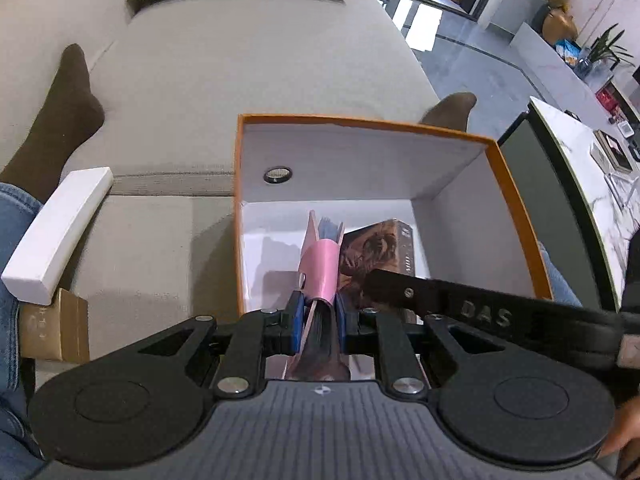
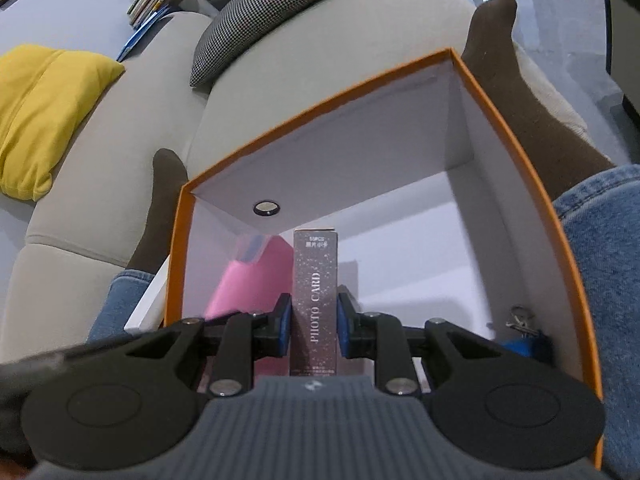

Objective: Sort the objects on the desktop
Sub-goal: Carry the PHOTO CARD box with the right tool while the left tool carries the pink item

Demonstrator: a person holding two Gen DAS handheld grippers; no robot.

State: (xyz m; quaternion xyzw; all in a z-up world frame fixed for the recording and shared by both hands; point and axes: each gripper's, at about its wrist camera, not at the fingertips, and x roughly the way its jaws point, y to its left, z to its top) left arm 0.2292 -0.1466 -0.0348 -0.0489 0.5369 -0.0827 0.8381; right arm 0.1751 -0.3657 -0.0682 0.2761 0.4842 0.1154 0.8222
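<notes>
The left gripper (image 1: 318, 316) has its jaws pinching a pink notebook (image 1: 320, 268), held edge-up over the near side of the orange box (image 1: 516, 184). The right gripper (image 2: 312, 328) has its jaws clamped on an upright photo card box (image 2: 315, 292) inside the same orange box, just beside the notebook. The box rests on a grey sofa (image 1: 208, 80), between the person's legs

Black linkage arms w/ silver screws, blue jaws, "DAS" embossed; blue jeans (image 2: 600, 240), dark-brown socks (image 1: 60, 112).
</notes>
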